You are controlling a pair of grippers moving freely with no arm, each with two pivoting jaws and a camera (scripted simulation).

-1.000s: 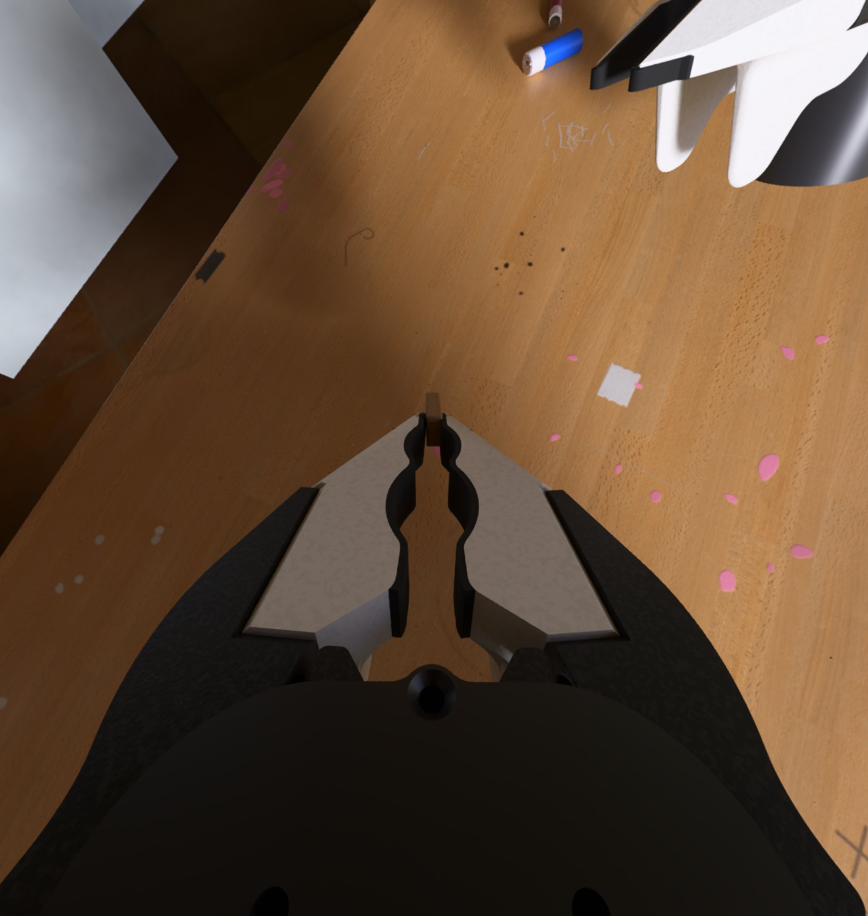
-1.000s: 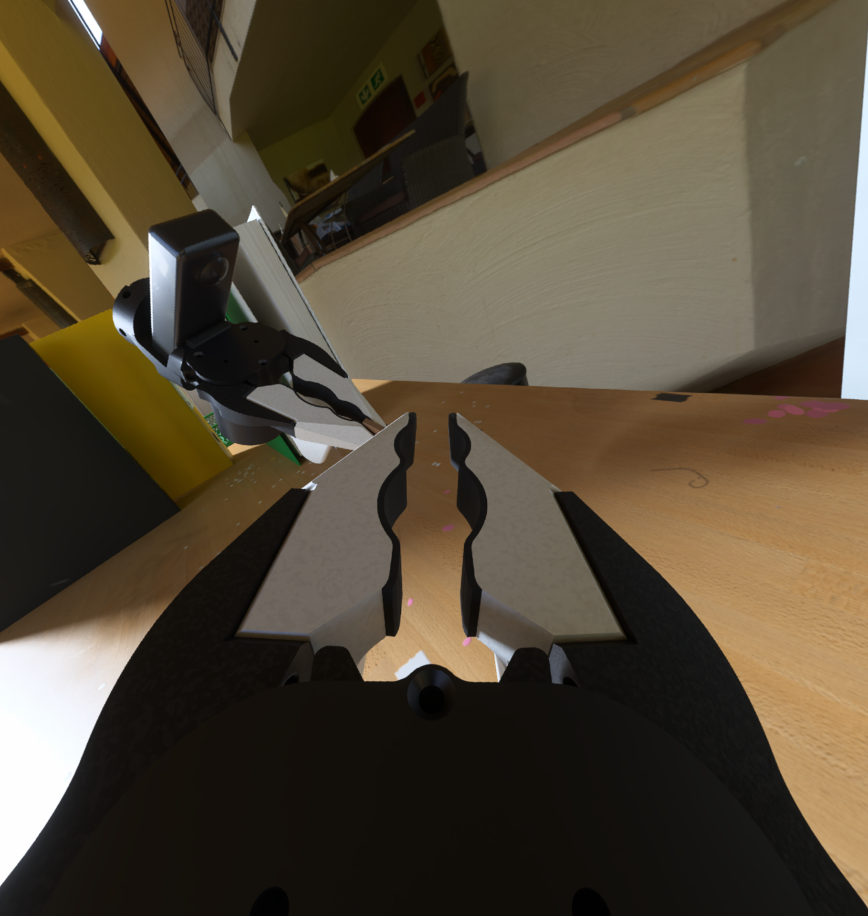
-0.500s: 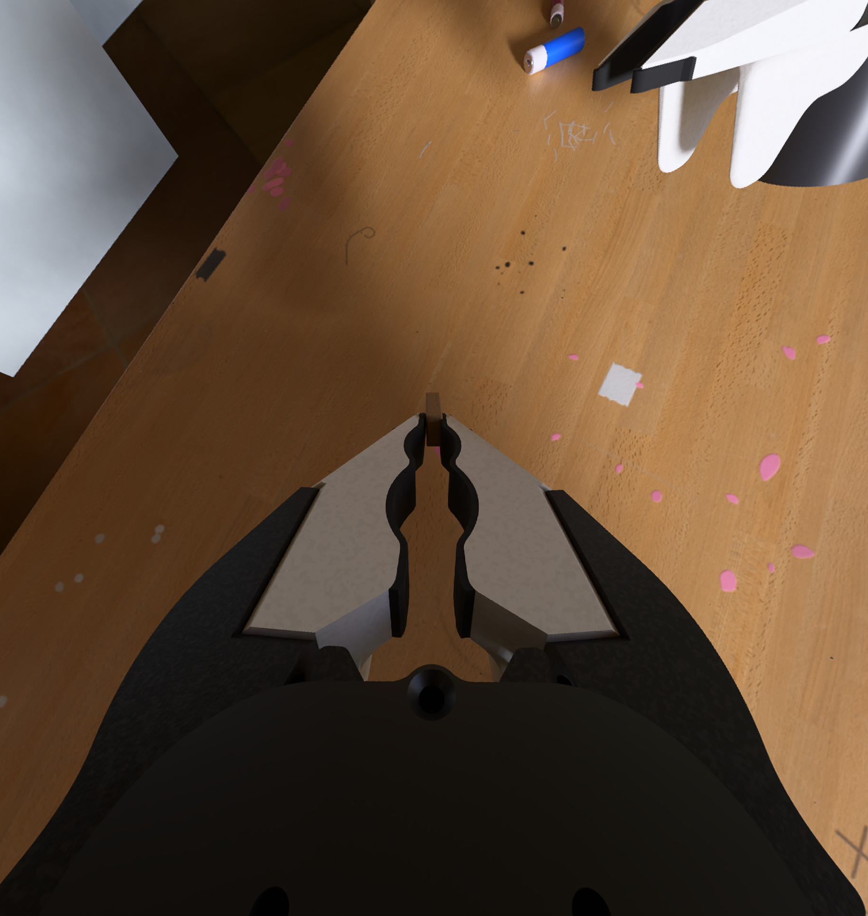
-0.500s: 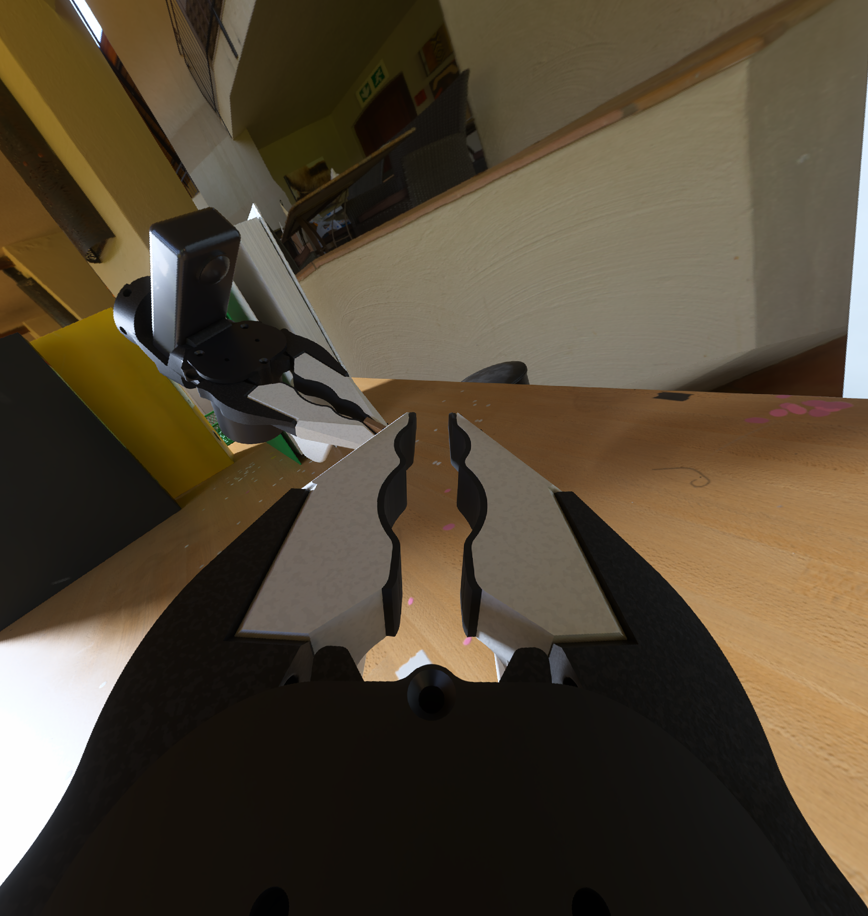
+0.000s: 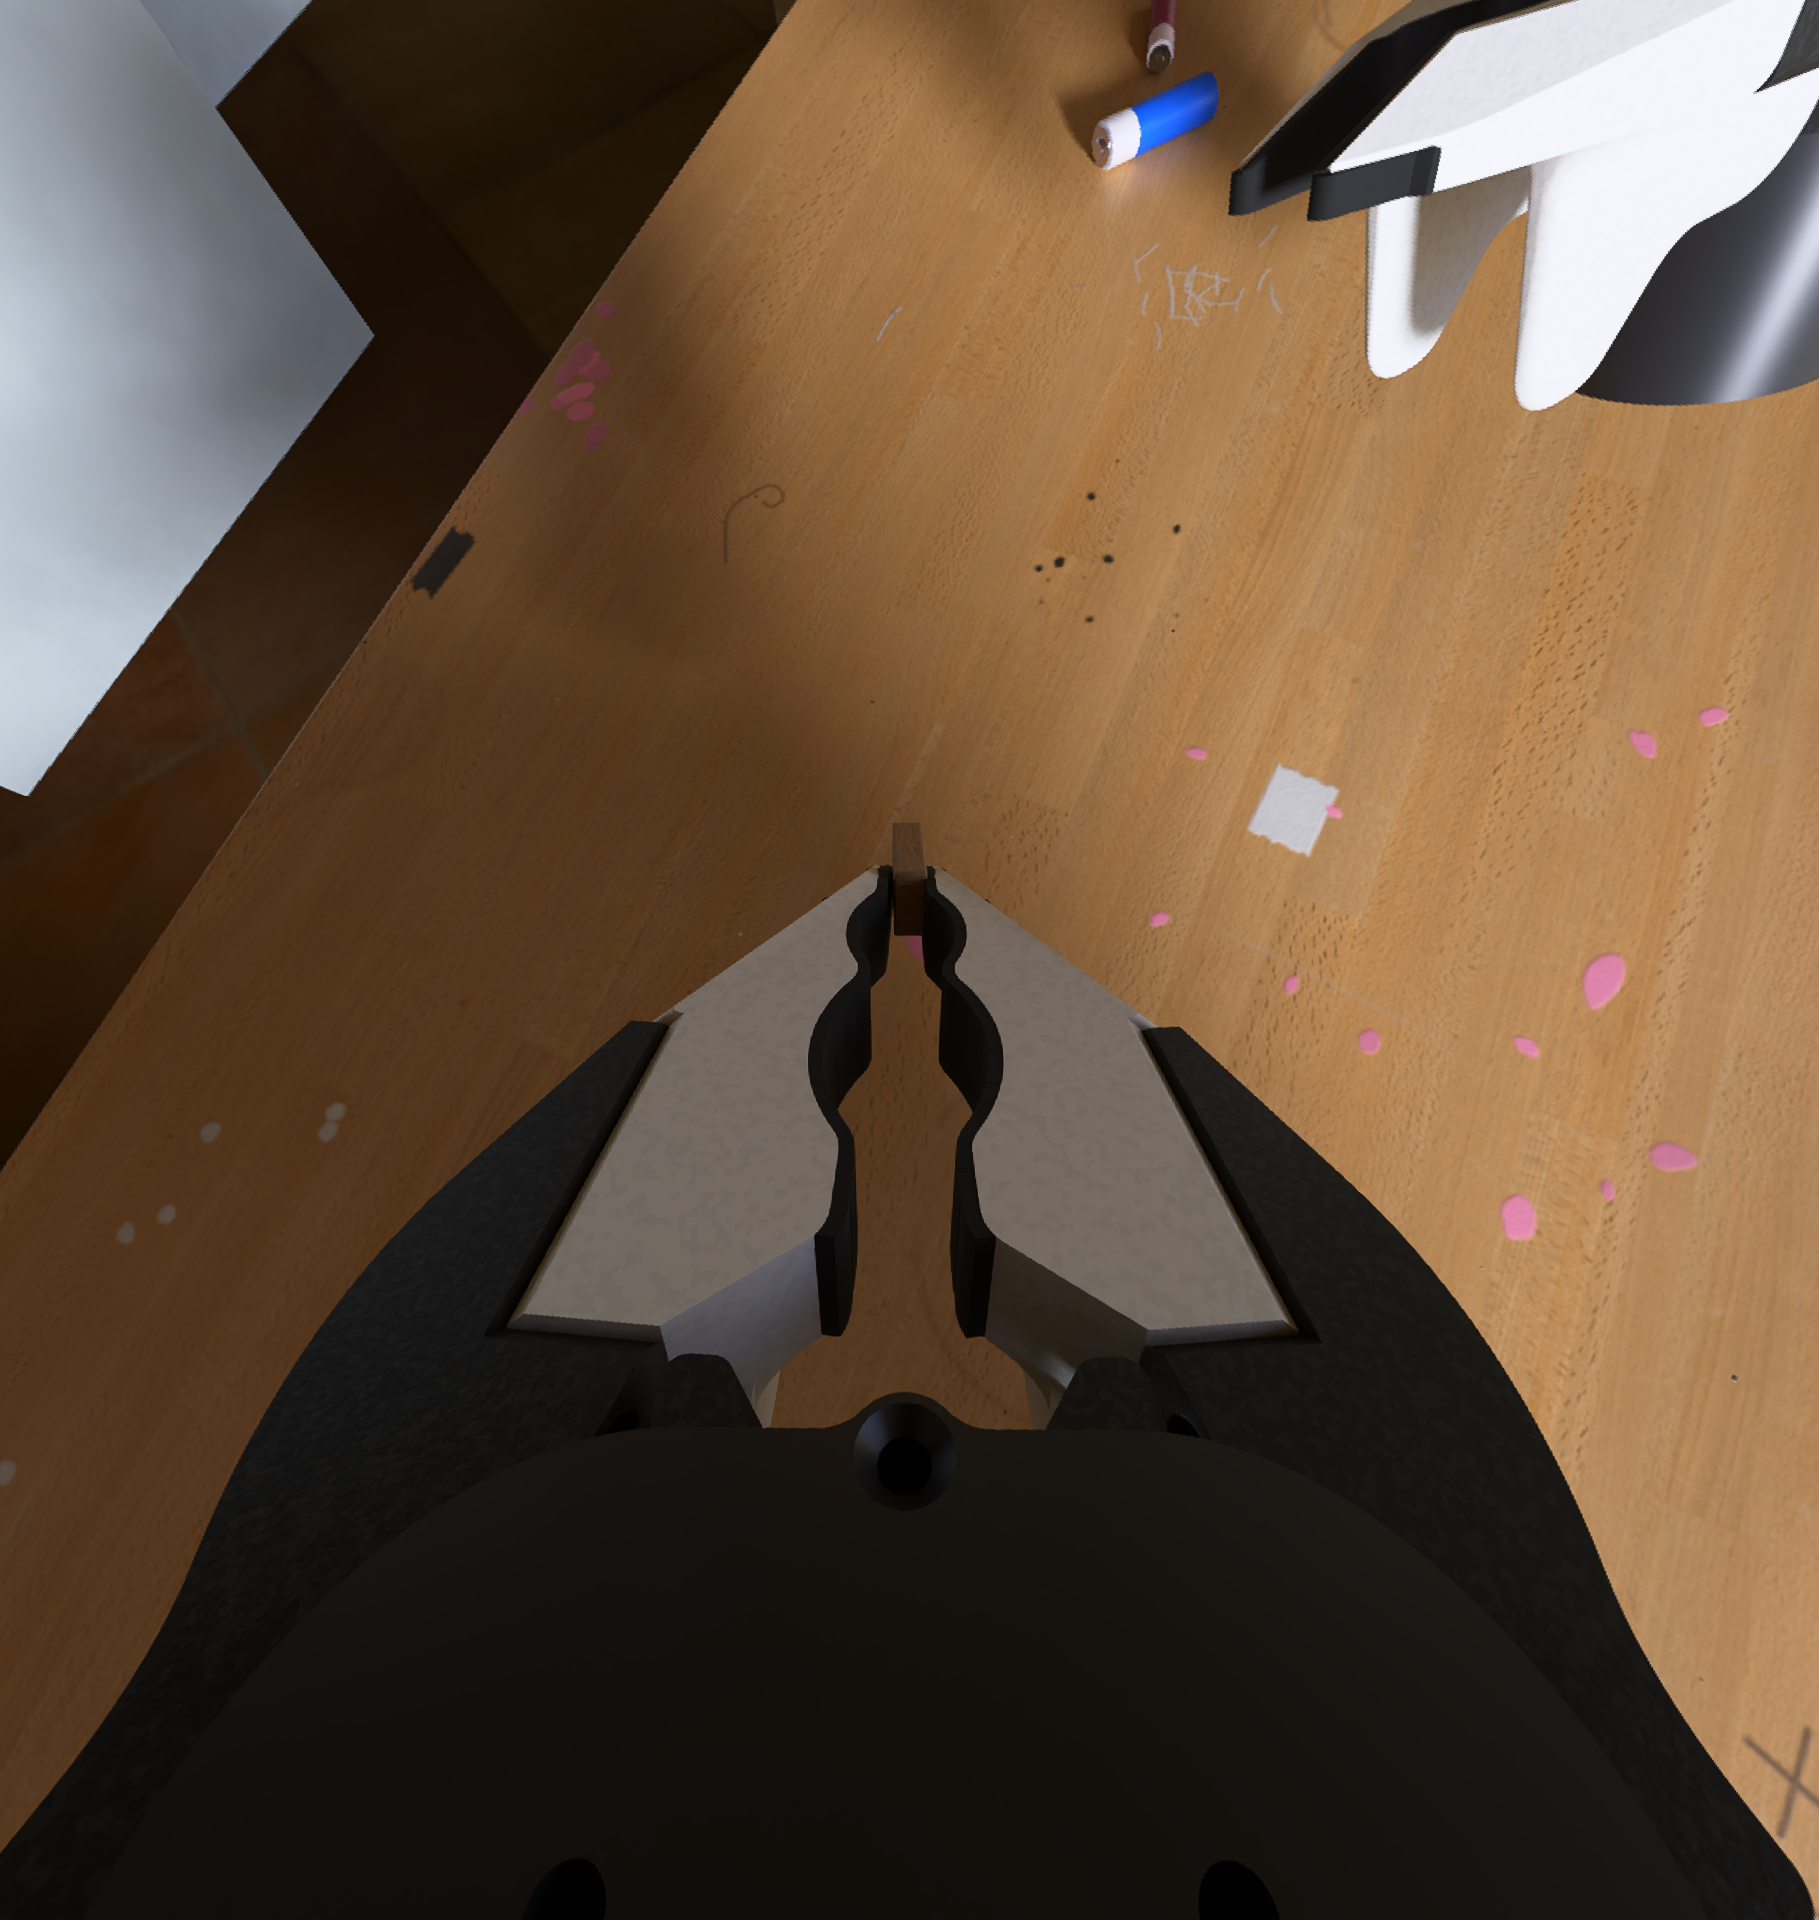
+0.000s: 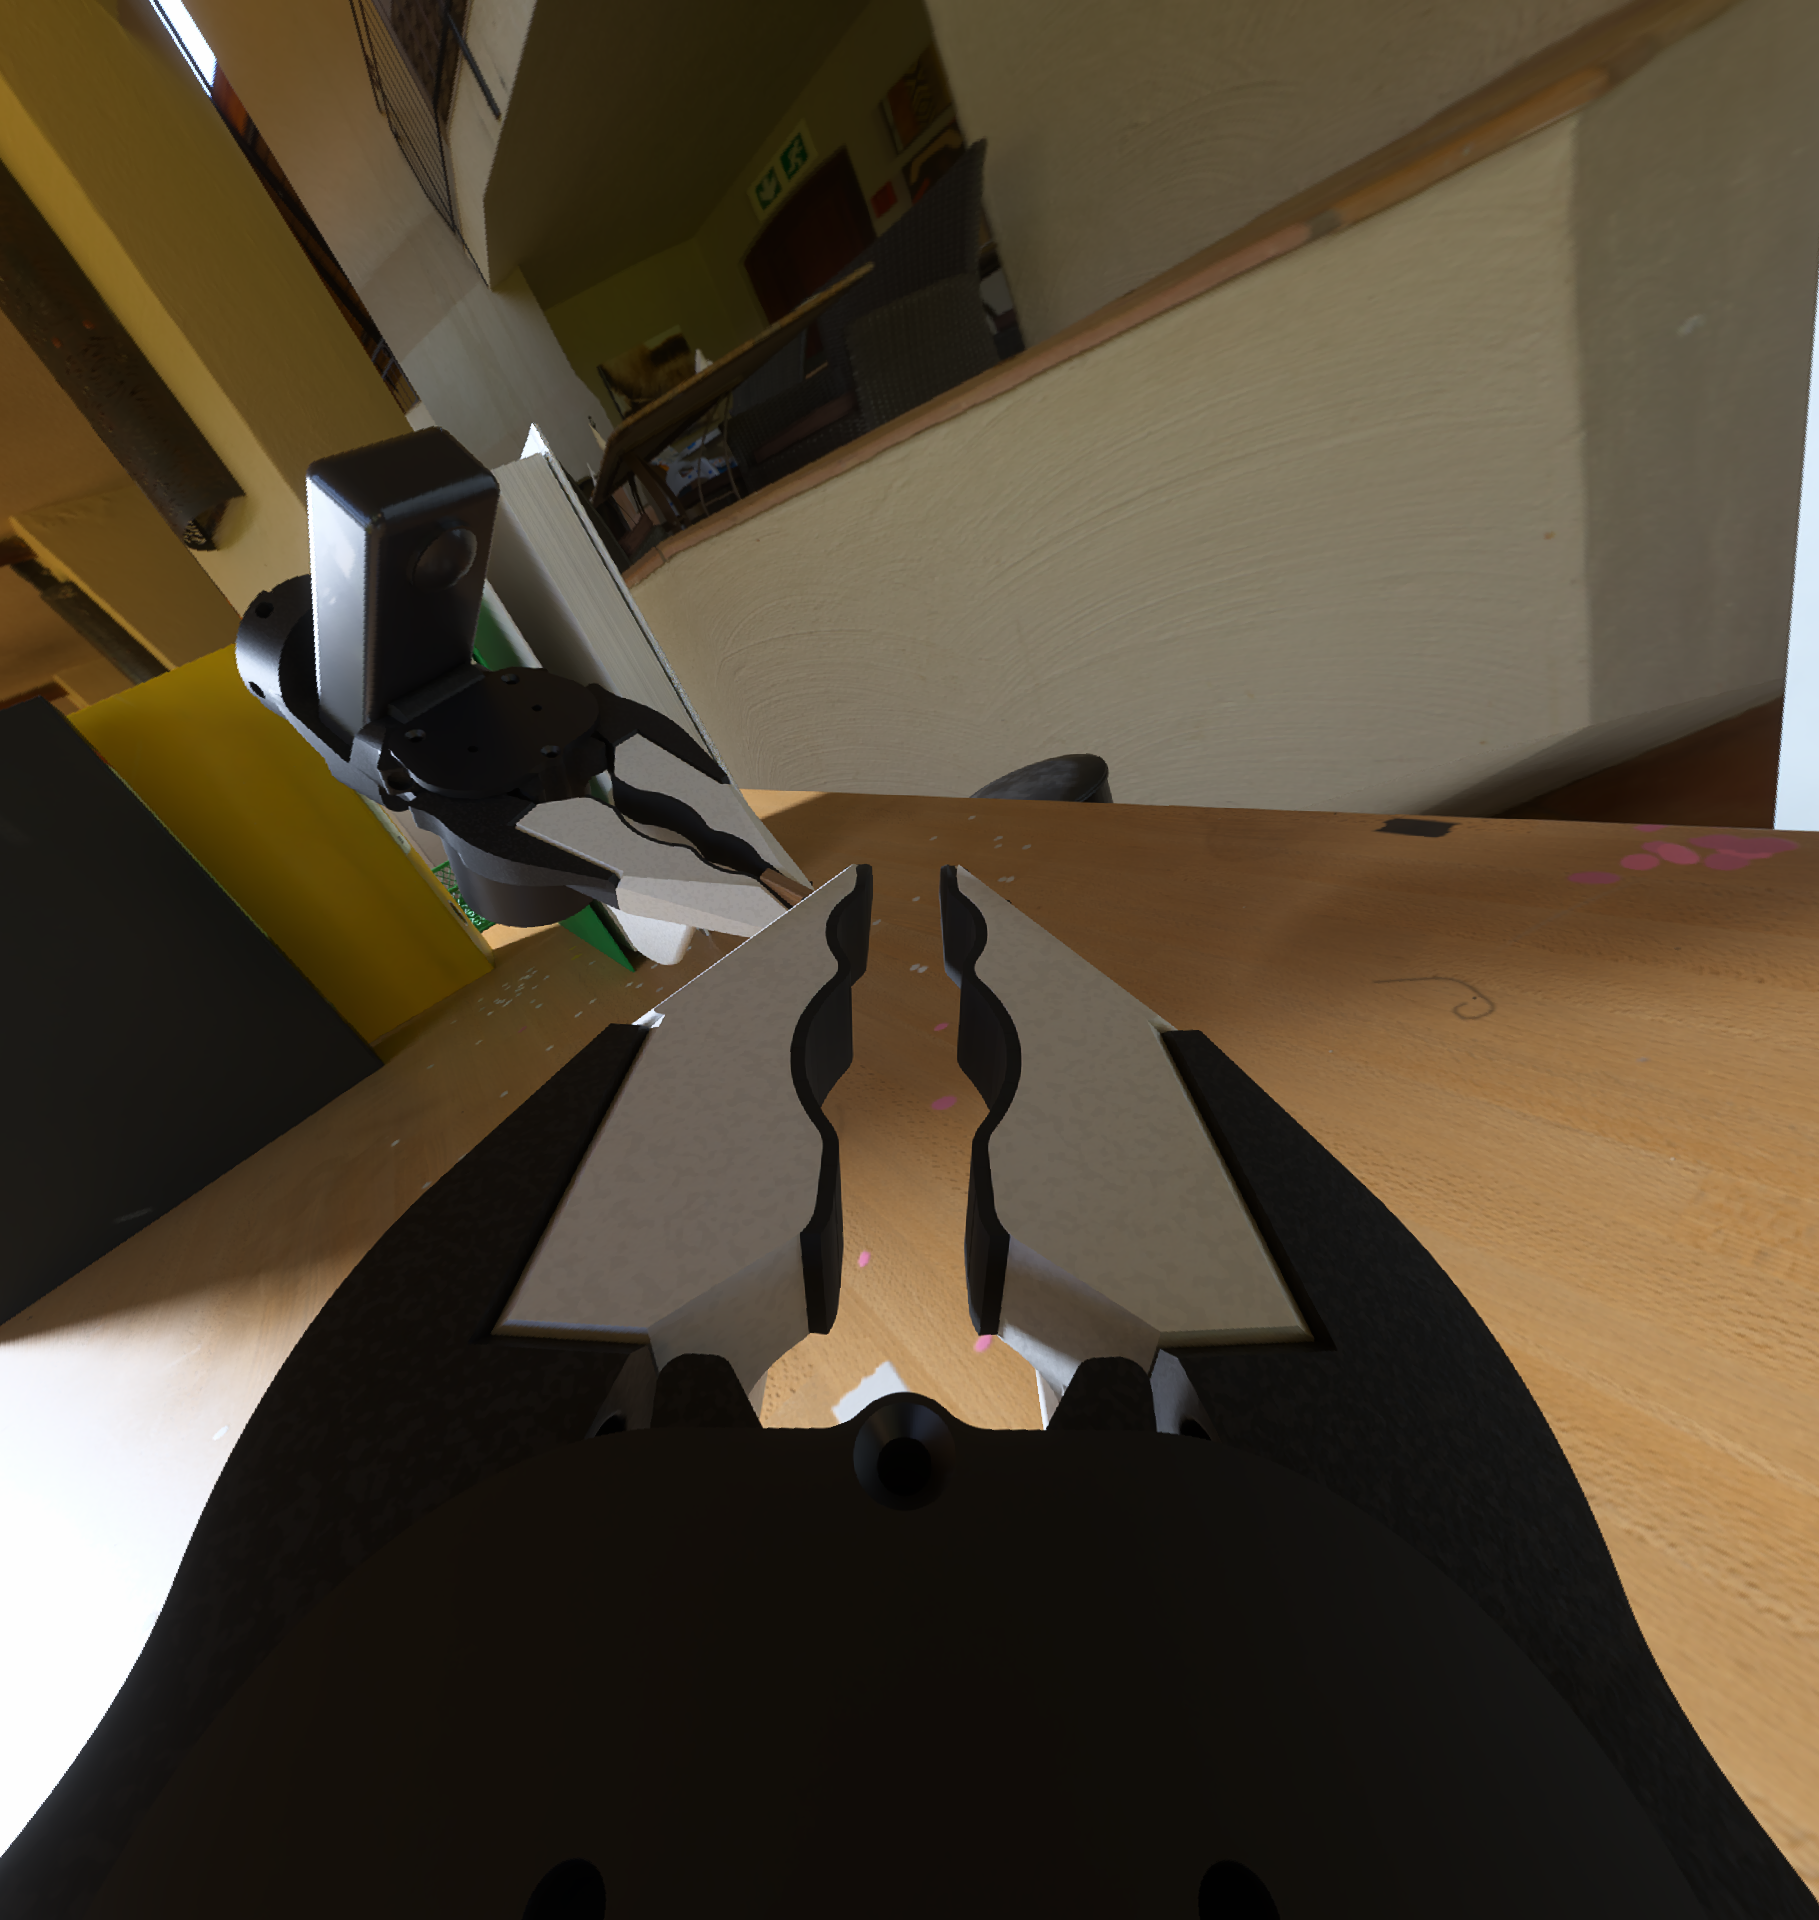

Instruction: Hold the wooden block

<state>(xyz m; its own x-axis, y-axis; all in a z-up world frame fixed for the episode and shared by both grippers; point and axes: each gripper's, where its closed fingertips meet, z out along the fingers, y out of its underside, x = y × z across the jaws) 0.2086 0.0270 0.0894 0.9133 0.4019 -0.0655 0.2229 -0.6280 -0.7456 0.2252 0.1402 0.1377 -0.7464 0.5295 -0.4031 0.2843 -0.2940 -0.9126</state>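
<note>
Left gripper above the table, its jaws drawn close and clamped at the very tips on the block, a small dark wooden piece. The block sits between the fingertips and juts forward past them, its long axis running along the fingers, away from the camera. Whether it is off the table cannot be told from this view. Right gripper low over the same table, jaws apart with nothing between them. In the right wrist view the left gripper shows just left of the right one's tips, slanting down toward the table; the block is barely visible there. The left gripper is thus the one on the block, the right near but idle. Judged from this, the hold is made; a tip-only grip may let the block slip. A blue cylinder lies far off.
</note>
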